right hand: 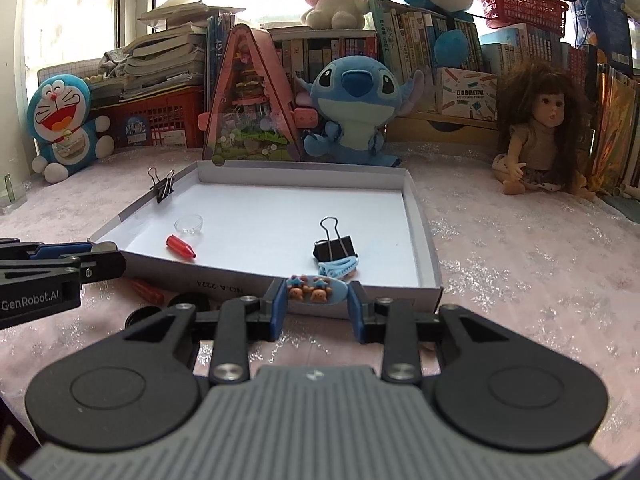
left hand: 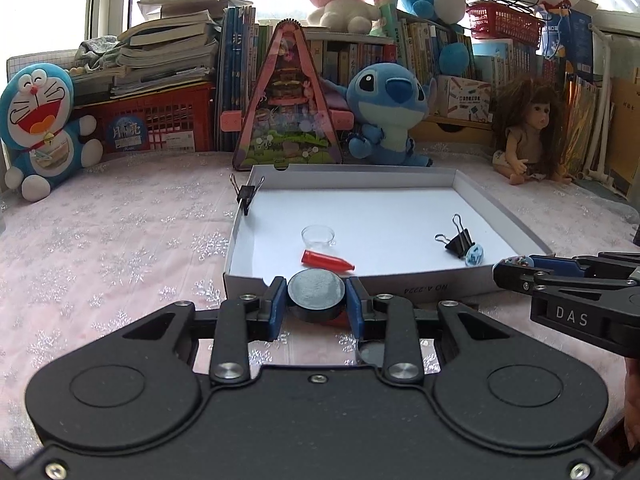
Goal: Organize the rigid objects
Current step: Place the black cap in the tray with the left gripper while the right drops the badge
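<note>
My left gripper (left hand: pixel 315 286) is shut on a round black disc with a grey top (left hand: pixel 316 298), held just in front of the near wall of the white shallow box (left hand: pixel 400 288). My right gripper (right hand: pixel 317 288) is shut on a blue hair clip with small bear and star figures (right hand: pixel 320 295), also at the box's near wall (right hand: pixel 240 280). Inside the box lie a clear small cup (left hand: pixel 318 236), a red cap (left hand: pixel 326 261), a black binder clip (left hand: pixel 458 240) and another light blue clip (right hand: pixel 338 266). A second binder clip (left hand: pixel 246 194) grips the left wall.
On the pink cloth left of my right gripper lie a red piece (right hand: pixel 148 290) and two black round discs (right hand: pixel 188 303). Plush toys (left hand: pixel 384 108), a triangular tin (left hand: pixel 286 100), a doll (left hand: pixel 528 128) and shelves of books line the back. A hand shows at the right edge.
</note>
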`<state>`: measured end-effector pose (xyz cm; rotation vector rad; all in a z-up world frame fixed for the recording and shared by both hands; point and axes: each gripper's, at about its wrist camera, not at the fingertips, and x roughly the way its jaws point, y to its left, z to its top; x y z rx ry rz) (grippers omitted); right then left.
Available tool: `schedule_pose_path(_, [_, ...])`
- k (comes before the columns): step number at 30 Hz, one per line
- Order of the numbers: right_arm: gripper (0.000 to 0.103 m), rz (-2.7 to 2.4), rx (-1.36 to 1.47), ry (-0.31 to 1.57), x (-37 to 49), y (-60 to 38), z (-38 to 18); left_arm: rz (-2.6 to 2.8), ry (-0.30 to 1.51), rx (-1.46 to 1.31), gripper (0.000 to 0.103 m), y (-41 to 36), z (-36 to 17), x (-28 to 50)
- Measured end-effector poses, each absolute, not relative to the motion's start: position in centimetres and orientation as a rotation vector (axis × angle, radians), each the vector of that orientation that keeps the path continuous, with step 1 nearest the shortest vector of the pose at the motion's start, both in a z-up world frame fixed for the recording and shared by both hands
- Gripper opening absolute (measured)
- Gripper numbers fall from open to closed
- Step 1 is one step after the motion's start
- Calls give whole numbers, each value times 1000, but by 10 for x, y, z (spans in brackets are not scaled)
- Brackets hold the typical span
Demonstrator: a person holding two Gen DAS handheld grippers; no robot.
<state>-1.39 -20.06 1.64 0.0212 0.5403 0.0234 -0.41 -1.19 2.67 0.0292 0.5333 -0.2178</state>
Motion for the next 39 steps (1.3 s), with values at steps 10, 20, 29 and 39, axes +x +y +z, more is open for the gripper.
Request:
schedule_pose_path(10, [37,-4,70,528,10,-219,30,-219,534,-13,30,-7,53,33])
schedule_pose_path(20, [37,0,123,588,64,-238,35,-230,597,-37,30,-14,62,92])
schedule_pose_path(29, [37,62,219,716,119,-253,28,-220,737,-95,30,-19,51,158])
schedule_pose_path(39, [37,56,213,817,148,-249,15,-184,825,-51,30,-32,17,187])
